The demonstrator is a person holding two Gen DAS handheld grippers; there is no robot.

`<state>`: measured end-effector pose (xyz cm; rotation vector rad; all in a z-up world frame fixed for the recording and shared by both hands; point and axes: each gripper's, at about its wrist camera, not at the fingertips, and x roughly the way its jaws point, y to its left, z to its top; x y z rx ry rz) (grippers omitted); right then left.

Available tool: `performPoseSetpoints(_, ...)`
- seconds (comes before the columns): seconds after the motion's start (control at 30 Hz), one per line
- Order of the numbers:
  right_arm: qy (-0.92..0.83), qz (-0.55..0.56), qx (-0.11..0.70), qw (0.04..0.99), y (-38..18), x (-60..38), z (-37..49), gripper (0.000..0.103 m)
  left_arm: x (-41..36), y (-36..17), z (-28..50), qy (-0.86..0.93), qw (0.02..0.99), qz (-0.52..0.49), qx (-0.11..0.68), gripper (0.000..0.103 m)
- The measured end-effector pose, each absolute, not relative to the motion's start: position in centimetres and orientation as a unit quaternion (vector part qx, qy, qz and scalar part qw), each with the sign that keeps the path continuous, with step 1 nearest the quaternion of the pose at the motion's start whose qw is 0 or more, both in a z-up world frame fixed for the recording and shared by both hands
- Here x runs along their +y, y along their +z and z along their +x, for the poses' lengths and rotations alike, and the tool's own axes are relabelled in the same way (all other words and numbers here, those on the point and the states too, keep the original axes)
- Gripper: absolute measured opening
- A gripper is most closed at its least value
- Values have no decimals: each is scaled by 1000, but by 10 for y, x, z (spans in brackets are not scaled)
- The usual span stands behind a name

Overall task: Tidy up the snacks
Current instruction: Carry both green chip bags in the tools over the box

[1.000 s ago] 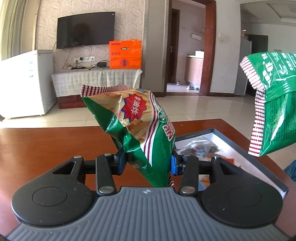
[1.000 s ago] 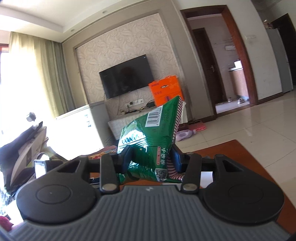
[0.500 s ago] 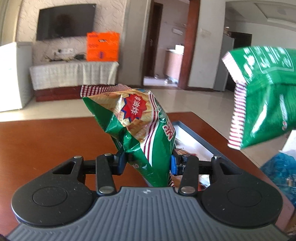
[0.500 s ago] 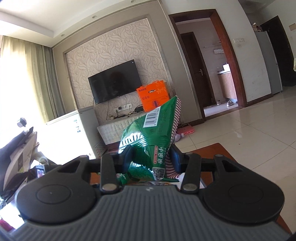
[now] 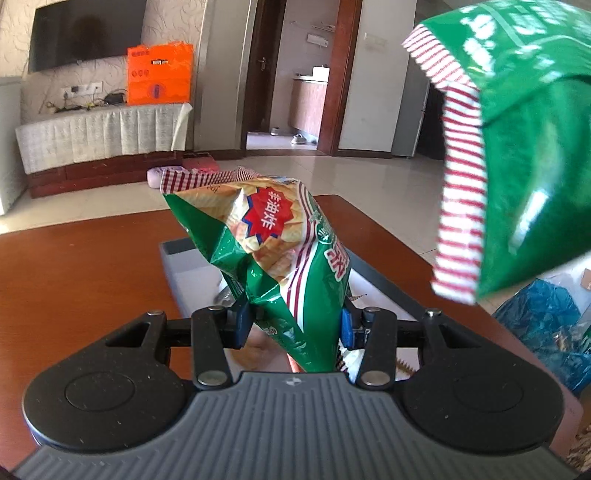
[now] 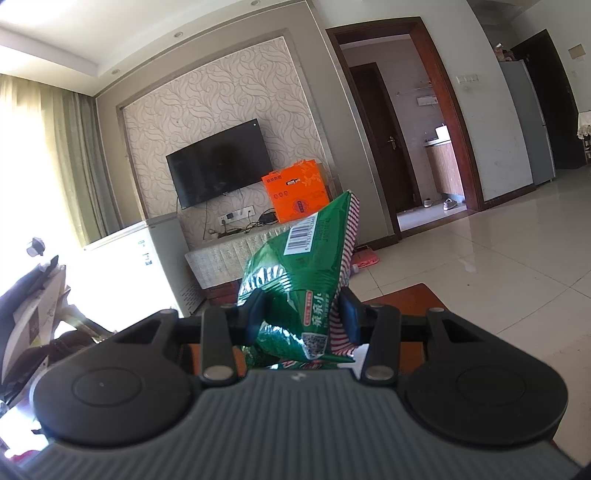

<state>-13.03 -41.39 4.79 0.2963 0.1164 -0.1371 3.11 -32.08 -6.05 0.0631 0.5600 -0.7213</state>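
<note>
1. A green crisp bag (image 5: 280, 254) with a red starburst label is clamped between the left gripper's (image 5: 291, 325) blue pads, held above an open grey box (image 5: 177, 258).
2. The box sits on a reddish-brown wooden table (image 5: 81, 280).
3. The right gripper (image 6: 301, 314) pinches a second green snack bag (image 6: 303, 280), barcode side up, above the table's far corner.

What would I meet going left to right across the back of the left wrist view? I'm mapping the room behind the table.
Television → orange box → open doorway → green snack bag held up at the right edge.
</note>
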Motion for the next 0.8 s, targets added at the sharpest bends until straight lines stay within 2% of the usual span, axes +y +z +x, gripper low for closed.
performPoseSetpoints(0.23, -75, 146, 67, 984, 43, -423, -131, 46, -351, -71, 55, -357, 891, -3, 282, 51)
performPoseSetpoints(0.47, -76, 145, 76, 984, 42, -425, -130, 46, -364, -75, 74, -352, 891, 8, 287, 52)
performPoseSetpoints(0.8, -67, 135, 97, 984, 38, -419, -117, 40, -349, -81, 61, -340, 898, 65, 273, 52)
